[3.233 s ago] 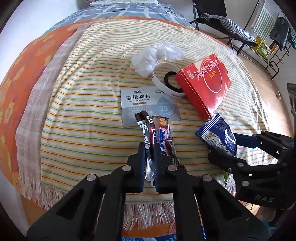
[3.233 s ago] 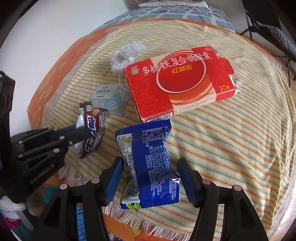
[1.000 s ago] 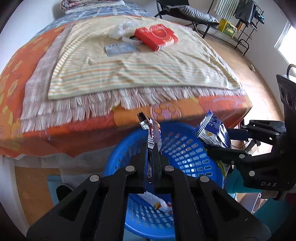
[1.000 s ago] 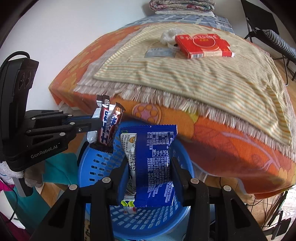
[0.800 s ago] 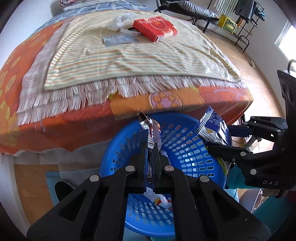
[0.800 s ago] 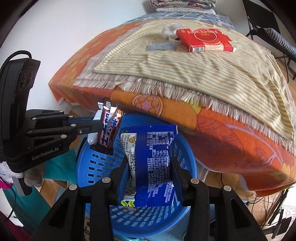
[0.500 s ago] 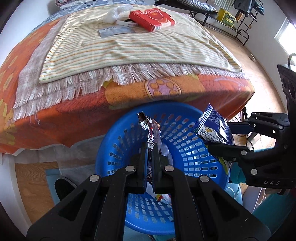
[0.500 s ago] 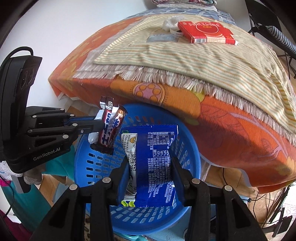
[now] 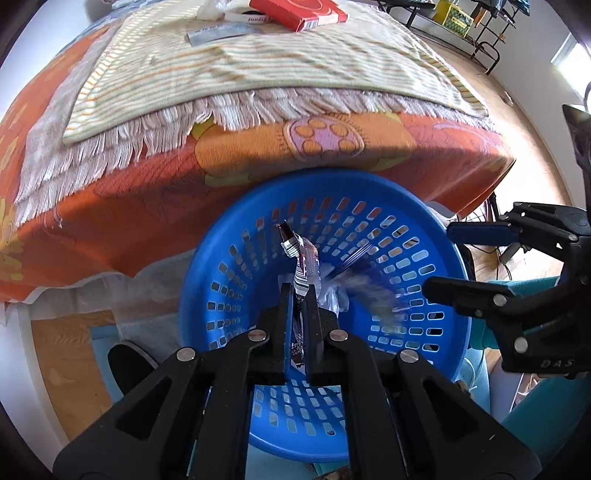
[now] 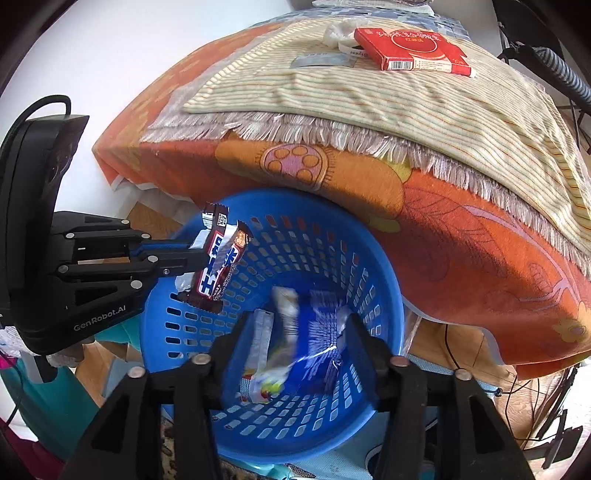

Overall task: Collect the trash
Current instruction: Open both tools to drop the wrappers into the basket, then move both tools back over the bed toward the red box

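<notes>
My left gripper (image 9: 300, 295) is shut on a brown candy bar wrapper (image 9: 301, 264) and holds it over the blue plastic basket (image 9: 236, 236); the wrapper also shows in the right wrist view (image 10: 221, 264). My right gripper (image 10: 301, 325) is open above the same basket (image 10: 373, 254). The blue snack packet (image 10: 317, 332) is blurred between its fingers, falling free into the basket; in the left wrist view it is a blur (image 9: 364, 286). Other wrappers (image 10: 258, 354) lie in the basket.
The basket stands on the floor against an orange bed (image 9: 110, 206). On the striped blanket (image 10: 406, 85) lie a red box (image 10: 410, 51), a tape roll (image 10: 351, 50), a wipes sachet (image 10: 317, 61) and crumpled plastic (image 10: 338, 31).
Both grippers have come from the bed down over the basket. The right gripper has opened and let go of the blue packet, which is dropping. The left still grips the candy wrapper.
</notes>
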The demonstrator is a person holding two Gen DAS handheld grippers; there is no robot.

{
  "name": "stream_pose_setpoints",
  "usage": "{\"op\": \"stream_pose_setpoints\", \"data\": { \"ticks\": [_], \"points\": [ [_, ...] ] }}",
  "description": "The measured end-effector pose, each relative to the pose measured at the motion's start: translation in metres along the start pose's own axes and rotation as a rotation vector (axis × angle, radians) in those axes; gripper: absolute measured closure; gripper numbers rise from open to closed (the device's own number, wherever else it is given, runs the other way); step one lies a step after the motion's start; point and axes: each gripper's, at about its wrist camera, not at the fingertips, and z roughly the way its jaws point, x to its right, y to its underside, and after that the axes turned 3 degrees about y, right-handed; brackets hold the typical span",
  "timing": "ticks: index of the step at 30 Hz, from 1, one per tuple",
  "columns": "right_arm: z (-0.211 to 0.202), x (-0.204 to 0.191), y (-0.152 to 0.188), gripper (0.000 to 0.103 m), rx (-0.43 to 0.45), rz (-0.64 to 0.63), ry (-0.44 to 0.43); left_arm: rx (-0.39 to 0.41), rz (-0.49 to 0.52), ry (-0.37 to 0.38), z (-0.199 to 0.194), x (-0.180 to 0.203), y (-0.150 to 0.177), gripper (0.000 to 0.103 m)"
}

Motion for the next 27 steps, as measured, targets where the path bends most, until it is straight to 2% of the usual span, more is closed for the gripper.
{"op": "stream_pose_setpoints", "data": {
  "ticks": [2, 3, 4, 6, 14, 16, 27],
  "points": [
    [0.000, -0.001, 0.000, 0.042, 0.002, -0.004, 0.008, -0.003, -0.001, -0.003, 0.001, 0.000, 0.000, 0.095],
    [0.000, -0.001, 0.001, 0.042, 0.001, -0.005, 0.011, -0.002, -0.001, -0.004, 0.000, 0.000, 0.000, 0.082],
    [0.000, 0.000, 0.001, 0.041, 0.001, -0.005, 0.013, 0.003, 0.000, -0.007, 0.000, 0.000, 0.000, 0.063],
    [0.000, 0.001, 0.000, 0.039, 0.000, 0.002, 0.016, 0.021, 0.001, -0.011, -0.002, 0.000, -0.001, 0.048],
    [-0.003, 0.005, 0.001, 0.029, 0.009, 0.019, 0.039, 0.019, 0.011, -0.027, -0.003, 0.001, -0.003, 0.047],
    [-0.004, 0.006, 0.002, 0.023, 0.013, 0.023, 0.051, 0.015, 0.011, -0.030, -0.003, 0.002, -0.003, 0.041],
    [-0.016, 0.014, -0.003, 0.023, 0.050, 0.072, 0.123, 0.035, -0.026, -0.034, -0.009, -0.008, -0.010, 0.040]
  ]
}}
